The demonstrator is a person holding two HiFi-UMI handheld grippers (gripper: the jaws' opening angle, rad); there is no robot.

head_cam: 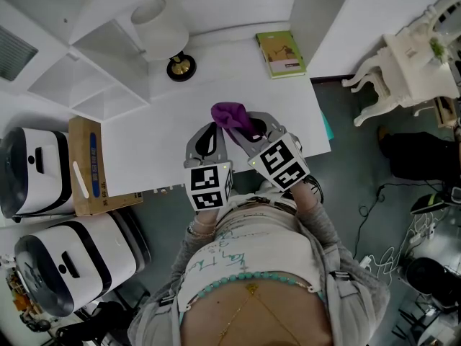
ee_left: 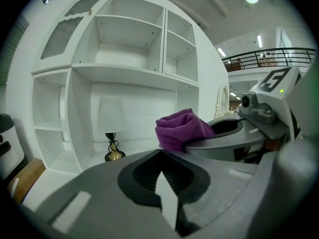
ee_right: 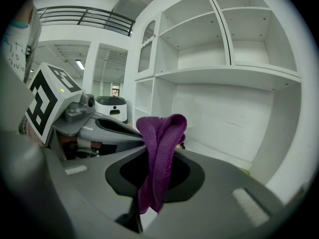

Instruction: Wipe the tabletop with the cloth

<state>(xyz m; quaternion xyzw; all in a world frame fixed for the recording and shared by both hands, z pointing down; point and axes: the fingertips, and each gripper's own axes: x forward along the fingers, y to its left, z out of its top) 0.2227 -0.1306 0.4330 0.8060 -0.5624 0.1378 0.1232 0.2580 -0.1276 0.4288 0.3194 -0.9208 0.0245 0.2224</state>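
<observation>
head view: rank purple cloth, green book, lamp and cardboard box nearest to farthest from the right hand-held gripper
1. Purple cloth, clamped in the right hand-held gripper.
2. Green book, back right, and lamp, back left: too close to call.
3. Cardboard box, left of the table.

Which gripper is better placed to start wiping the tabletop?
Right. The right gripper is shut on the purple cloth over the white tabletop; the left gripper beside it is shut and holds nothing.
</observation>
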